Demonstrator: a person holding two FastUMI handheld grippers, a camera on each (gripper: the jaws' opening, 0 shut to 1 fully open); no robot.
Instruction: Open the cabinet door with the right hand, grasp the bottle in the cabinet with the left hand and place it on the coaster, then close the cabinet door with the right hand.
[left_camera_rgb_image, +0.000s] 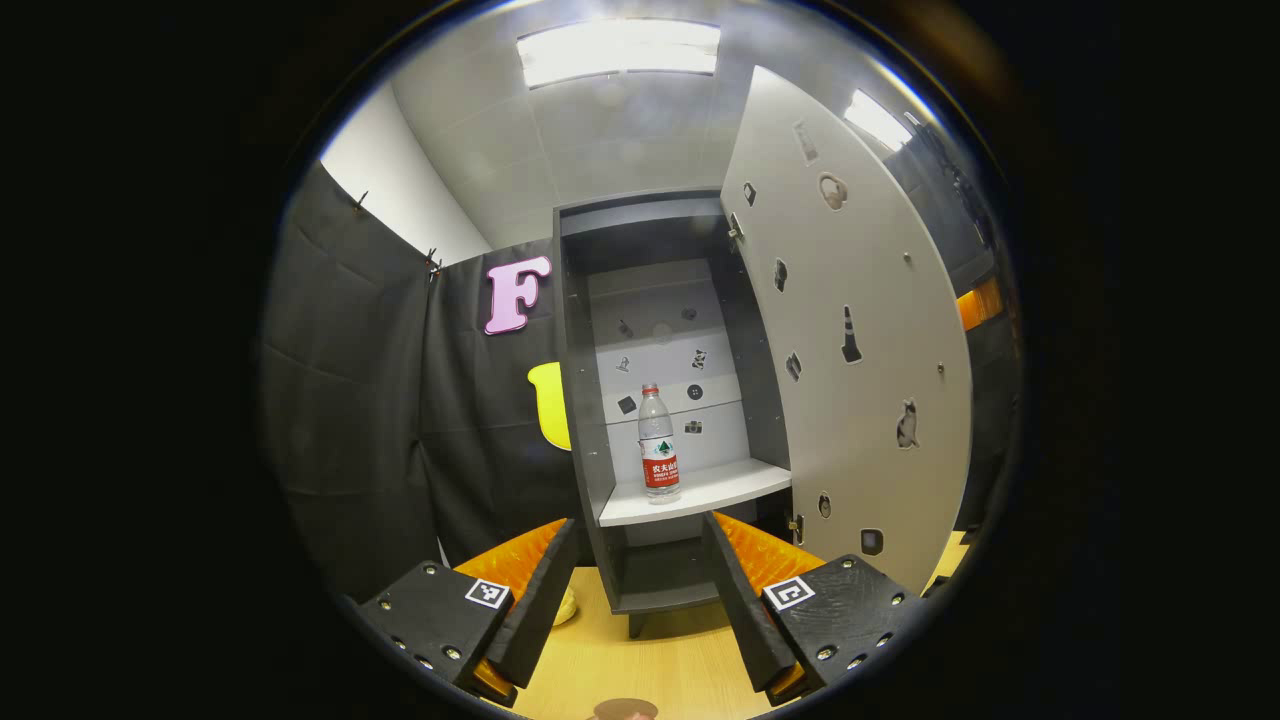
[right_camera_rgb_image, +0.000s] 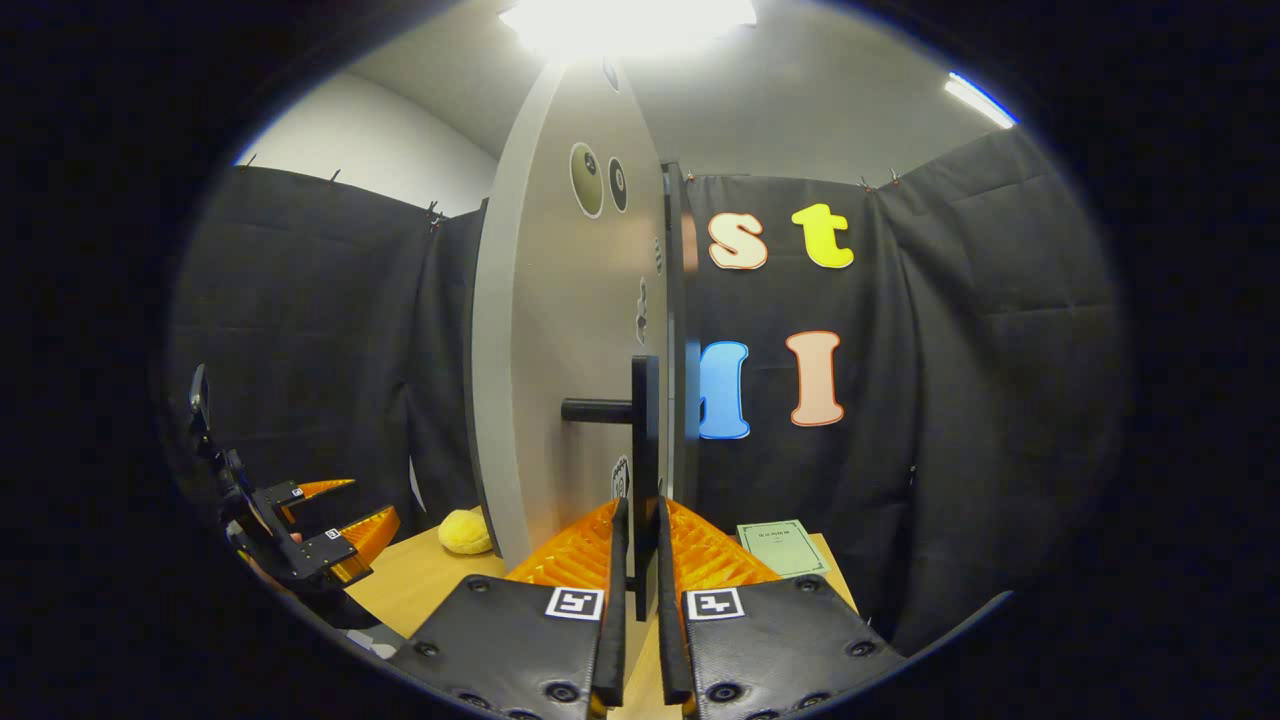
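A: Where is the bottle (left_camera_rgb_image: 659, 445)?
B: Upright on the cabinet (left_camera_rgb_image: 668, 400) shelf (door (left_camera_rgb_image: 850, 330) swung open). Left gripper (left_camera_rgb_image: 640, 600) gapes wide before the cabinet; right gripper (right_camera_rgb_image: 640, 590) pinches the door handle (right_camera_rgb_image: 645, 480).

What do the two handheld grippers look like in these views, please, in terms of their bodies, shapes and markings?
In the left gripper view, the left gripper has two black textured blocks, studded with screws, each carrying a small square black-and-white marker, with ribbed orange parts behind them. In the right gripper view, the right gripper has the same build: black screwed blocks, one square marker on each, ribbed orange sections ahead. No cables or sleeves can be made out.
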